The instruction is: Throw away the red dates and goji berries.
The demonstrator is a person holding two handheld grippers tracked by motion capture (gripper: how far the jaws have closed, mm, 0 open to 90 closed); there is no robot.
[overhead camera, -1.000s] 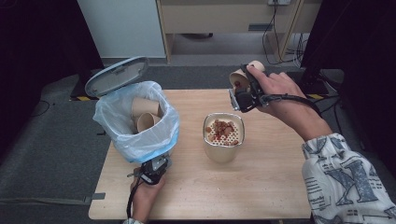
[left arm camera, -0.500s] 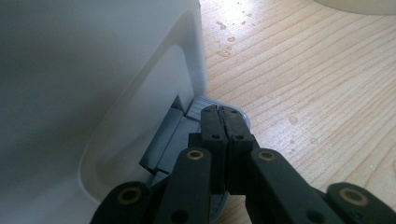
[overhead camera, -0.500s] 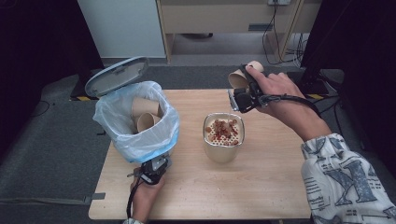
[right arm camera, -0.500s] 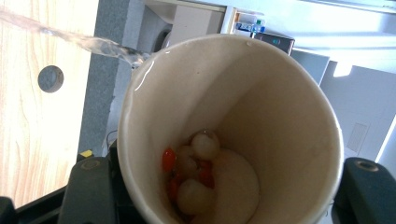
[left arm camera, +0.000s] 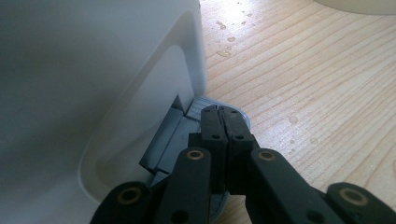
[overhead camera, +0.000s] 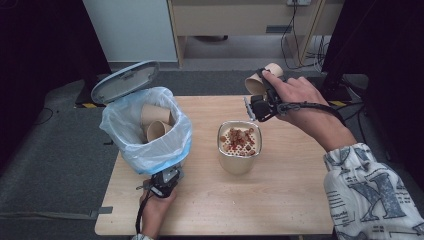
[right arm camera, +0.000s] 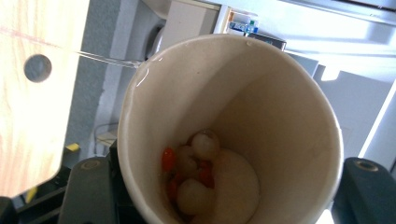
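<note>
A tan paper cup with some white and orange bits left inside is being held tipped in the right tongs, above the bench's far edge, beyond the strainer-topped beige container. The left tongs, closed on nothing, are being pressed on the pedal of the white, bag-lined bin. Next, carrying the cup over to the open bin is probably being called for.

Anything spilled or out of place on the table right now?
Yes. Small water droplets are scattered on the wooden table next to the white bin. The paper cup clamped in the right gripper still has white and orange bits stuck at its bottom. The bin lid stands open.
</note>
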